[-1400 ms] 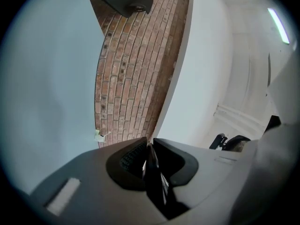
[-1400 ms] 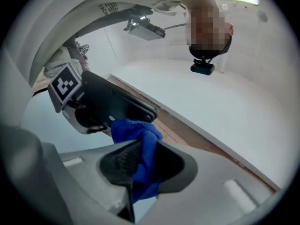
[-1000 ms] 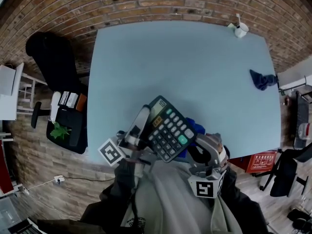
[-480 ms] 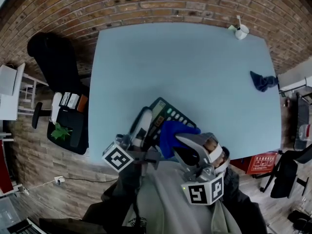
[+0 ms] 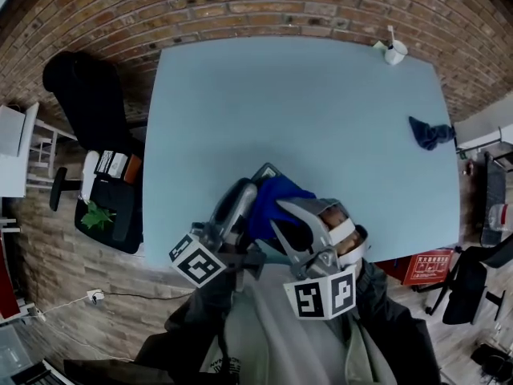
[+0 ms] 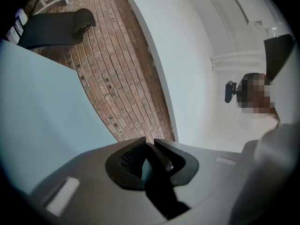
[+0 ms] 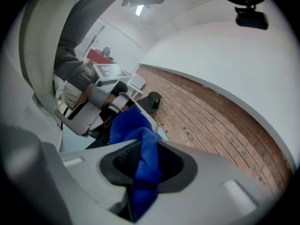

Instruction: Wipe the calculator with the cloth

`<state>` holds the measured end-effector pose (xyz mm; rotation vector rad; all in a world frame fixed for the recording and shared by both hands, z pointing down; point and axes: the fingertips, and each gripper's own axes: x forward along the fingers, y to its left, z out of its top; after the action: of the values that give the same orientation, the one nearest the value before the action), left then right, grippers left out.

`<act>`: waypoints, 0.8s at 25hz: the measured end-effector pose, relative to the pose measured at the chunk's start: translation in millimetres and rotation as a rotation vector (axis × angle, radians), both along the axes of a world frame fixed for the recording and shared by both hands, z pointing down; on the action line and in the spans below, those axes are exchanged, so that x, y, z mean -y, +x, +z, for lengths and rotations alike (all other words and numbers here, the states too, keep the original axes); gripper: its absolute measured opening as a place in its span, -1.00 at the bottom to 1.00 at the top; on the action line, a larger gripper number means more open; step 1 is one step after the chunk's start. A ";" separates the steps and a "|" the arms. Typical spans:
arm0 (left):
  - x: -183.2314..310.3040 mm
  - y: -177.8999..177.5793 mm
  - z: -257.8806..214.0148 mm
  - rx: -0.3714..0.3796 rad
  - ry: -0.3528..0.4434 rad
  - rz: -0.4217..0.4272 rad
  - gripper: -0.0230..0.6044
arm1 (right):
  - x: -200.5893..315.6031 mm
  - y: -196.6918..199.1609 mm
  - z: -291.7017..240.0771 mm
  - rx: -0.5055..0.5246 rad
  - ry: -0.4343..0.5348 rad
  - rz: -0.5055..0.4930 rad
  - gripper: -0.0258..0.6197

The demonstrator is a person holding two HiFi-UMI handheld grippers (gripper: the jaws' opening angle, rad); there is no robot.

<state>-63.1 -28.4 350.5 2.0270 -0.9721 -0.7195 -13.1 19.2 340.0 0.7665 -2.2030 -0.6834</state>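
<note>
In the head view my left gripper (image 5: 243,199) holds the black calculator (image 5: 266,172) above the near table edge; only its top corner shows. The left gripper view shows the calculator's dark edge (image 6: 157,177) between the pads of the left gripper (image 6: 147,146), whose jaws have just eased open slightly while still gripping. My right gripper (image 5: 282,213) is shut on a bright blue cloth (image 5: 276,197) that lies over the calculator's face. In the right gripper view, the cloth (image 7: 144,156) hangs bunched between the right gripper's (image 7: 140,149) pads.
The light blue table (image 5: 304,103) stretches ahead. A second dark blue cloth (image 5: 431,131) lies at its right edge, and a white cup (image 5: 395,50) stands at the far right corner. A black chair (image 5: 88,95) stands off the table's left side, on the brick floor.
The right gripper has carried the blue cloth up and left across the calculator. The keys, fully visible a second ago, are now covered. The left gripper has rolled with the calculator.
</note>
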 end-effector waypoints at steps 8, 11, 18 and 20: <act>-4.5 9.6 3.2 -0.006 -0.004 0.023 -0.76 | 23.3 12.6 -2.3 0.015 -0.015 0.046 -0.63; -2.8 3.0 11.5 -0.027 -0.043 -0.007 -0.77 | -7.3 -9.9 -0.8 -0.013 -0.014 -0.060 -0.63; 3.8 -23.1 9.6 -0.046 -0.047 -0.096 -0.77 | -42.1 23.1 11.9 -0.009 -0.158 -0.051 -0.63; 4.6 -23.6 7.4 -0.047 -0.035 -0.096 -0.77 | -44.0 32.3 14.8 0.011 -0.190 -0.020 -0.63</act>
<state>-86.7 -33.0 357.9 1.9352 -1.0534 -0.7929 19.2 63.2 354.8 0.6535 -2.2495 -0.4717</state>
